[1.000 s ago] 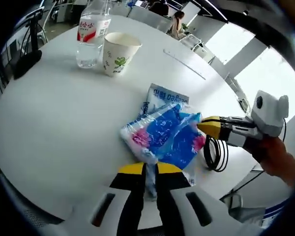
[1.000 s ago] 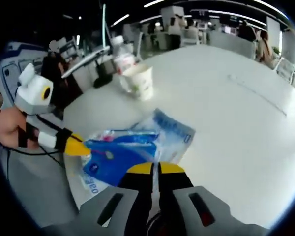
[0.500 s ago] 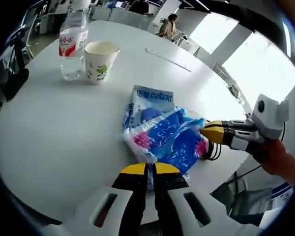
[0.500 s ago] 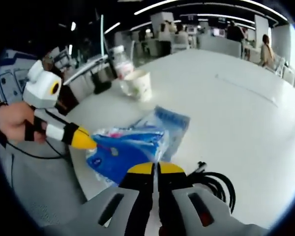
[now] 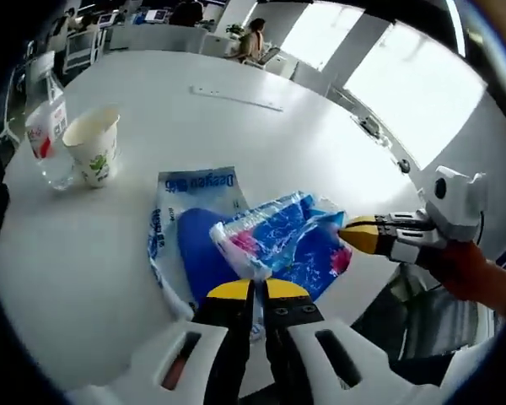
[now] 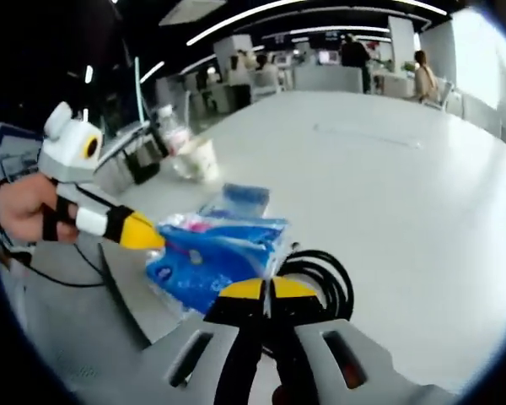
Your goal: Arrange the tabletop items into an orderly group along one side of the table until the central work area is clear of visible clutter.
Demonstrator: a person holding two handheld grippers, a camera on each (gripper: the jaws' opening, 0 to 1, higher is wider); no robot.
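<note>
A blue and pink plastic pack (image 5: 278,240) hangs above the white table (image 5: 152,118), held at both ends. My left gripper (image 5: 253,293) is shut on its near edge. My right gripper (image 5: 347,234) comes in from the right, shut on the far end. In the right gripper view that same pack (image 6: 215,249) stretches from my right gripper (image 6: 266,293) to the left gripper (image 6: 152,236). A flat blue and white packet (image 5: 181,215) lies on the table under the pack. A paper cup (image 5: 93,145) and a water bottle (image 5: 44,139) stand together at the far left.
A coil of black cable (image 6: 325,283) lies on the table beside the pack. The flat packet (image 6: 240,198), cup (image 6: 204,159) and bottle (image 6: 170,133) sit beyond it. A thin strip (image 5: 236,98) lies far across the table. The table's edge runs close below both grippers.
The pack, held by both grippers, has risen off the table. More of the flat packet beneath it now shows, and the black cable has come into the right gripper view.
</note>
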